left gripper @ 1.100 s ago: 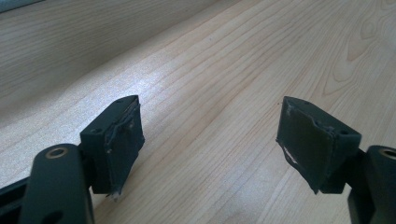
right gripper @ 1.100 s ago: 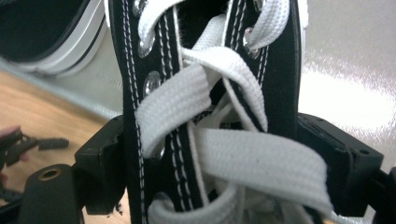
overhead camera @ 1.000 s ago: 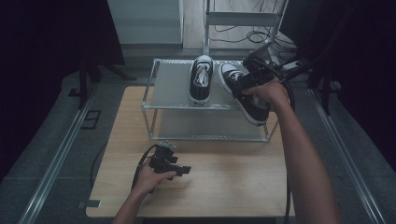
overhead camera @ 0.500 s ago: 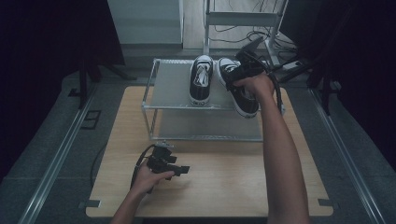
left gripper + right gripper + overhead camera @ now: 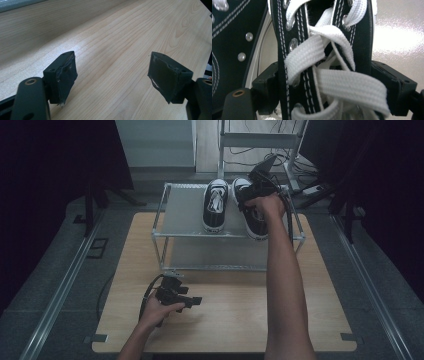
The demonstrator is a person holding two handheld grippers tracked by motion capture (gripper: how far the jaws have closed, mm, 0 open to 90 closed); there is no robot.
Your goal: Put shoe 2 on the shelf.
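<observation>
Two black sneakers with white laces and soles sit side by side on the top shelf of a metal rack [image 5: 182, 210]. The left sneaker [image 5: 215, 205] stands free. My right gripper [image 5: 251, 194] is shut on the right sneaker [image 5: 255, 226] from above. In the right gripper view its jaws press both sides of the laced upper [image 5: 322, 50], and my right gripper [image 5: 330, 87] has the other sneaker [image 5: 232, 37] just beside it. My left gripper [image 5: 195, 300] rests low on the wooden table [image 5: 240, 320], its jaws apart; in the left gripper view my left gripper [image 5: 112, 77] has only bare wood between the pads.
The rack has a lower shelf [image 5: 220, 252] under the top one and stands at the table's far half. A grey metal frame [image 5: 255, 140] with cables stands behind the table. Dark curtains close in both sides.
My right hand has carried the right sneaker leftward from the rack's right edge and straightened it beside the other one. The left hand has stayed put.
</observation>
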